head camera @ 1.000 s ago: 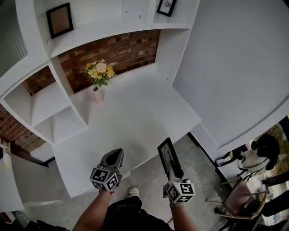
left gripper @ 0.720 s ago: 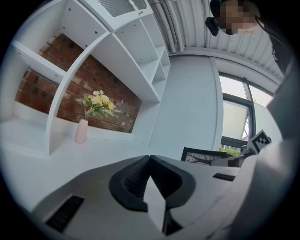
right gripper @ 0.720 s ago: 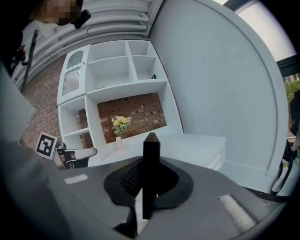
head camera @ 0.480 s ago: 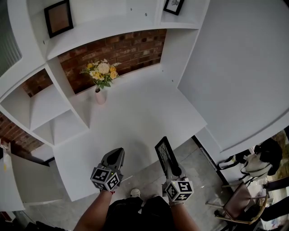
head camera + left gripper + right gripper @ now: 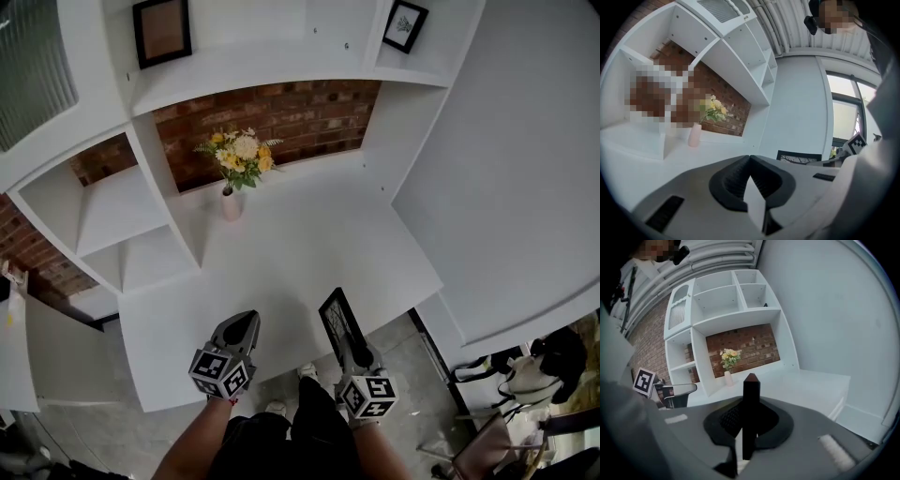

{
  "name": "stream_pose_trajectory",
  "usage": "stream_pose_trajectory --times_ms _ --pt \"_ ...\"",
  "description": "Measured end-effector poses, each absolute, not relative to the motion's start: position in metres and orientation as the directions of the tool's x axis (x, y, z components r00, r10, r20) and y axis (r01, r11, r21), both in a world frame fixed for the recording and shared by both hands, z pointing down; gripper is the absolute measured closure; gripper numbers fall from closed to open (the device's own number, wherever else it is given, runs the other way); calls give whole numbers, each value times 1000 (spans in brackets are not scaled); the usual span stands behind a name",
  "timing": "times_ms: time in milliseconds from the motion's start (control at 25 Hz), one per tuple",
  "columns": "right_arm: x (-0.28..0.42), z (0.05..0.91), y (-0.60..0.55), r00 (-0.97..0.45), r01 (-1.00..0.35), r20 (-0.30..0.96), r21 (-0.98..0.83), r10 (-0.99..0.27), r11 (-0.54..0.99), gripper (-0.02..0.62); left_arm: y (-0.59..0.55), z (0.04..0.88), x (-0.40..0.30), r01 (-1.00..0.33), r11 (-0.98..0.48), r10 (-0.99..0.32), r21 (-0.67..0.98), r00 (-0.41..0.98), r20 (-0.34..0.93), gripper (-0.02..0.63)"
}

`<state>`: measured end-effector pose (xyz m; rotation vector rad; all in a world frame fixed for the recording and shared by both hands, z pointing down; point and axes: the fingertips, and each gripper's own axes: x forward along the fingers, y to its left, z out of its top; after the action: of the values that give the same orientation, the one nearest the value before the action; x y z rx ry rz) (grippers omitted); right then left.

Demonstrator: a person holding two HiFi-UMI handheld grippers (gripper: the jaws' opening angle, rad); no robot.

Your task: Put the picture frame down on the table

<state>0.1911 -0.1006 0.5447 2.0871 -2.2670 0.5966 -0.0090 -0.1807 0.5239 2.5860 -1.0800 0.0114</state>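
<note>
A: Black rectangular picture frame (image 5: 339,323), where is it?
B: In the right tool (image 5: 359,353). Jaws narrow, clamped on the frame's lower end. The right gripper view shows it edge-on, an upright black bar between the pads.
A: Down on the white bench (image 5: 309,244)?
B: Contact can't be told. In the head view the frame overlaps the bench's near edge, right of centre, and its lower part shows against the grey floor (image 5: 401,339). From the right gripper view the bench top lies ahead of the tool and lower.
A: Left tool (image 5: 242,323)?
B: Jaws closed tip to tip, nothing between them. It sits beside the right tool at the bench's near edge, apart from the frame. Its own view catches the frame off to the right, face showing a branch print.
A: Anything on the bench top?
B: Pale pink vase (image 5: 230,204) with yellow and white flowers (image 5: 240,155), at the back by the red brick wall (image 5: 300,112), just beside the upright divider of the white shelf unit (image 5: 164,187). Well apart from the frame.
A: Shelves?
B: Top shelf holds two more pictures: a black-framed brown panel (image 5: 161,30) at left and a small black-framed plant print (image 5: 405,25) at right. Both stand upright.
</note>
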Motion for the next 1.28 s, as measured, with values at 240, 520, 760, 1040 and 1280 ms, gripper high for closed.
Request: stream_pose_trajectory --times_ms 240,520,760,1040,1280 --pt "188 547 -139 -196 -960 273 -248 -942 128 575 -203 522 -15 -737 -602 -740 307 659 132 612" --pt "185 561 -164 -276 -948 313 -246 -909 203 575 -221 531 -9 -768 -559 -768 312 622 153 612" --pt "184 570 -177 -322 -933 314 -264 -893 244 575 -227 538 -4 -781 -540 -777 313 606 172 612" --pt "181 580 -189 -368 -917 332 -286 -869 279 575 -233 540 -4 -802 -514 -791 305 581 193 612" --pt "179 590 -191 -384 -914 359 -279 -851 294 575 -234 543 -3 -810 -499 -797 308 569 205 612"
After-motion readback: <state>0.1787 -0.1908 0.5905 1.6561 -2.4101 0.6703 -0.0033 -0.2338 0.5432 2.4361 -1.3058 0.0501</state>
